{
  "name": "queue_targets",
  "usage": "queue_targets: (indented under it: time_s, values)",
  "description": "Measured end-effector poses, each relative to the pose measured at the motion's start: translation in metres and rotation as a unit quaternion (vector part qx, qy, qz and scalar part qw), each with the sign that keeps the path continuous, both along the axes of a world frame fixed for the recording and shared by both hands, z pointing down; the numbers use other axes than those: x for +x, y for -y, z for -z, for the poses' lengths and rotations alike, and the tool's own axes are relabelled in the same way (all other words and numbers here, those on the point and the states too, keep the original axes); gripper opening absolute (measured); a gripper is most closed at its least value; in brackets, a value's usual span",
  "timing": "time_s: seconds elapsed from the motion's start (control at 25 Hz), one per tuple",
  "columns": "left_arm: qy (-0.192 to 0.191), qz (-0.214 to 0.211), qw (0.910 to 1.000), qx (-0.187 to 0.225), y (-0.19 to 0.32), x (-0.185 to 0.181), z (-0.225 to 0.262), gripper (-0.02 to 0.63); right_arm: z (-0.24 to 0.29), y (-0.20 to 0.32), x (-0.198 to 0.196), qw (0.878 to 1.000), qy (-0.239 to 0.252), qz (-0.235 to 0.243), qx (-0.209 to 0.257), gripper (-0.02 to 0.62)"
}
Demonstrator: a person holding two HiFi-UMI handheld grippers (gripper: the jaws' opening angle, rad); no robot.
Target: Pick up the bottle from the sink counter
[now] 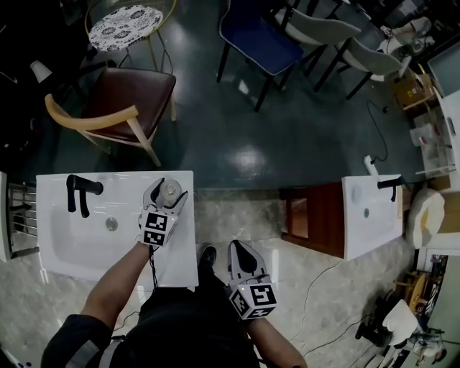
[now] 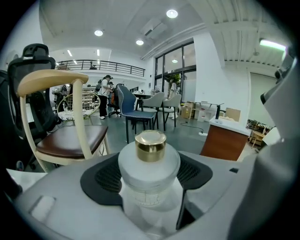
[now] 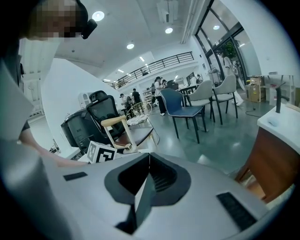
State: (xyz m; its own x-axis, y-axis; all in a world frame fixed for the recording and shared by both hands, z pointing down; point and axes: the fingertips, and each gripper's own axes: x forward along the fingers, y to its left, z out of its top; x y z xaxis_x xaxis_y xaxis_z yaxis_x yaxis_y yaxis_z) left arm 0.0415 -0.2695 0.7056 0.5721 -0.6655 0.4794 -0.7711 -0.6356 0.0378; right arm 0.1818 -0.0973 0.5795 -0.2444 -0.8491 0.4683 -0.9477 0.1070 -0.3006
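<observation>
Frosted bottle [image 2: 149, 164] with a gold cap [image 2: 150, 144], upright, clamped between the dark pads [image 2: 99, 177] of the left gripper [image 1: 171, 190], one pad against each side of its shoulder. Stands at the far right corner of the white sink counter [image 1: 178, 248], beside the basin [image 1: 65, 241] and near the counter's edge.

Grasp apparently made, lift not yet evident. Cannot tell from either view whether the base rests on the counter or hangs just clear of it. Left to do, by judgement: raise it straight up and clear of the edge, kept vertical, since such smooth sides could slip in the pads.

Right gripper [image 1: 238, 250] idle, jaws pressed together on nothing, low over the pale tiled strip [image 1: 302, 266] beside the counter, well apart from the bottle.

Counter otherwise bare: black faucet [image 1: 83, 192] at the basin's far side, drain [image 1: 111, 223] in its middle.

Beyond, a dark glossy floor [image 1: 244, 144], a wooden armchair [image 1: 129, 97] with a brown seat near the counter, a blue chair [image 1: 259, 39], a round patterned table [image 1: 126, 25], and a second sink counter [image 1: 370, 215] on a wood cabinet off to the right. Open hall with ceiling lights [image 2: 171, 13], a balcony railing [image 2: 108, 65] and people [image 2: 104, 93] standing far off.
</observation>
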Motion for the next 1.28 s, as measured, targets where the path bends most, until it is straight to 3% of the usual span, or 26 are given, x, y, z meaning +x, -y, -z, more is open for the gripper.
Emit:
queue_targets:
  time_s: [0.16, 0.64, 1.28]
  values:
    - [0.003, -0.004, 1.0, 0.004, -0.008, -0.008, 0.011, 0.339, 0.0, 0.002, -0.009, 1.0, 0.003, 0.012, -0.001, 0.008]
    - [-0.061, -0.015, 0.9979, 0.018, -0.06, -0.028, 0.086, 0.337, 0.003, 0.009, -0.036, 0.999, 0.003, 0.047, 0.007, 0.008]
    - [-0.072, -0.036, 0.9968, 0.004, -0.143, -0.05, 0.154, 0.338, 0.027, 0.005, -0.07, 0.995, 0.004, 0.092, 0.046, 0.008]
